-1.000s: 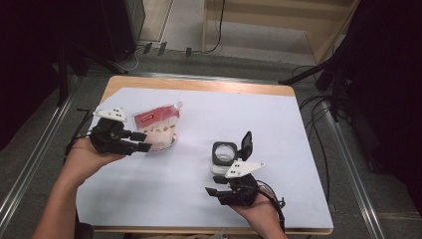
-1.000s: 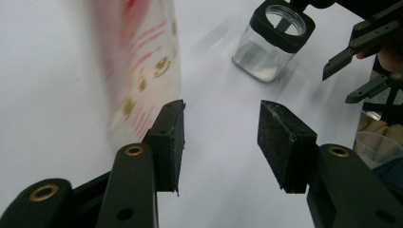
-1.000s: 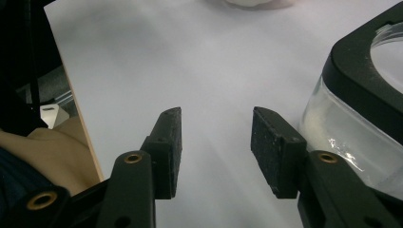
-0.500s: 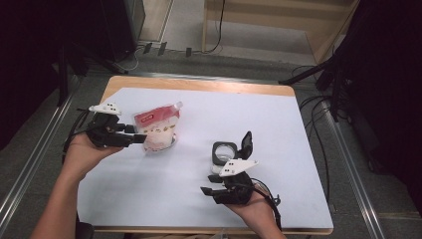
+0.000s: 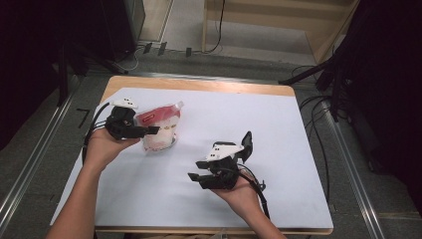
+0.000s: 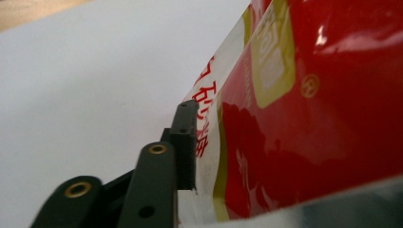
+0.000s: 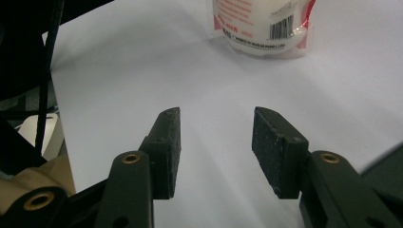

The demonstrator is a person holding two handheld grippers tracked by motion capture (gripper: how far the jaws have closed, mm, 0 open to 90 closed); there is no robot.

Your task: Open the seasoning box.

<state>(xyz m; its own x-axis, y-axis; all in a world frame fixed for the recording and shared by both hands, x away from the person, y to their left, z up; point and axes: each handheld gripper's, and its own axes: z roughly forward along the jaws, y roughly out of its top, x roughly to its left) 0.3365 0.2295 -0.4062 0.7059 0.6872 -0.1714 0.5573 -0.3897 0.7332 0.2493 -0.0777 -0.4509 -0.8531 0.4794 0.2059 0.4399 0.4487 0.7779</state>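
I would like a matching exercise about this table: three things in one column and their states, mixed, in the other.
1 red and white plastic pouch
2 left tongs
3 right tongs

a open above the bare white sheet
b closed around the pouch
c standing on the table's left part

Pairs: 1-c, 2-b, 3-a. The left tongs have just been closing, with the pouch between them.

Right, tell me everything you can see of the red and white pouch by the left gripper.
The pouch is a glossy plastic stand-up bag: red upper part with a gold label patch and red characters on a white strip, clear lower part showing white granular contents, and a barcode on the side facing the right gripper view. It stands upright on the white table cover, towards the table's left. The left gripper has just been closing its jaws around the pouch's top; one black pad lies against its side.
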